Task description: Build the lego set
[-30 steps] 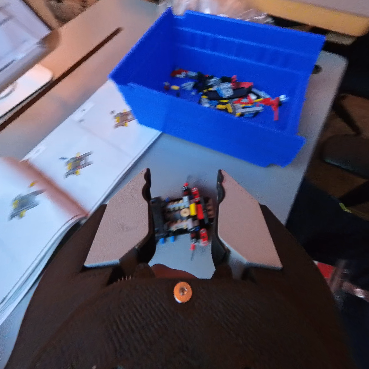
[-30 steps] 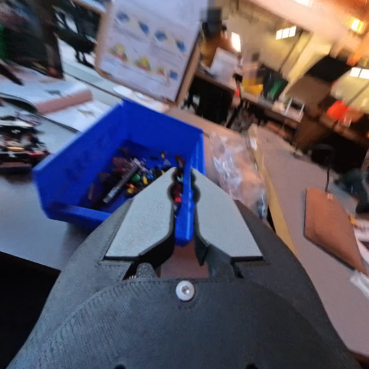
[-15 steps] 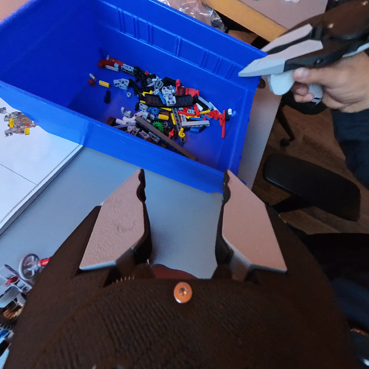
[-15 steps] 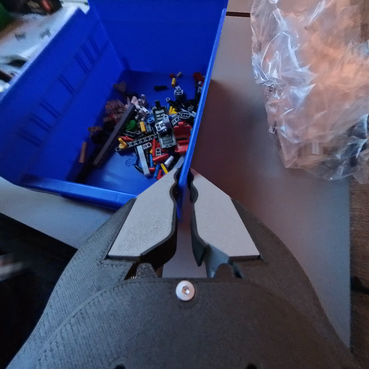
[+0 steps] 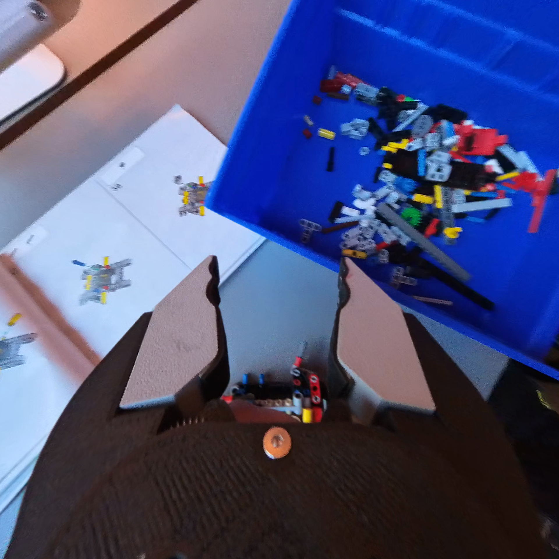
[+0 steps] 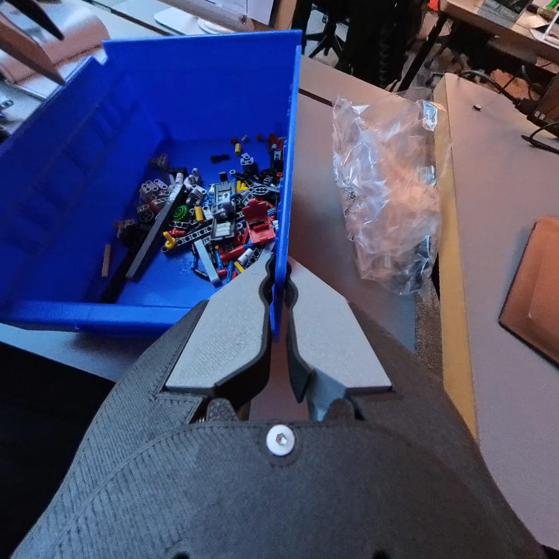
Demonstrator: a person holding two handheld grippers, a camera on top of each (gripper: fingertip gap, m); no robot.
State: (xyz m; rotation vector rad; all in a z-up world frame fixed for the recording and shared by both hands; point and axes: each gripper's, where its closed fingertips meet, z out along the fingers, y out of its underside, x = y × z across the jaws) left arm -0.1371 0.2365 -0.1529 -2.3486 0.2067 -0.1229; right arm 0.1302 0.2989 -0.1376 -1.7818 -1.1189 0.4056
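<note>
Grey desk [image 5: 281,302]: blue bin [image 6: 90,151] w/ bricks [image 6: 217,211], R gripper [image 6: 279,272] clamping wall, L gripper [image 5: 278,272] wide.

Blurred blue bin [image 5: 272,169]; booklet [image 5: 90,242] cropped

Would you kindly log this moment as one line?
right gripper: shut on blue plastic bin's side wall | left gripper: open, above small brick model | grey table

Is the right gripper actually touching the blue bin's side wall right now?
Touching. In the right wrist view the right gripper has its two fingers closed on the rim of the blue bin's side wall, one inside and one outside, with no gap showing at either pad.
</note>
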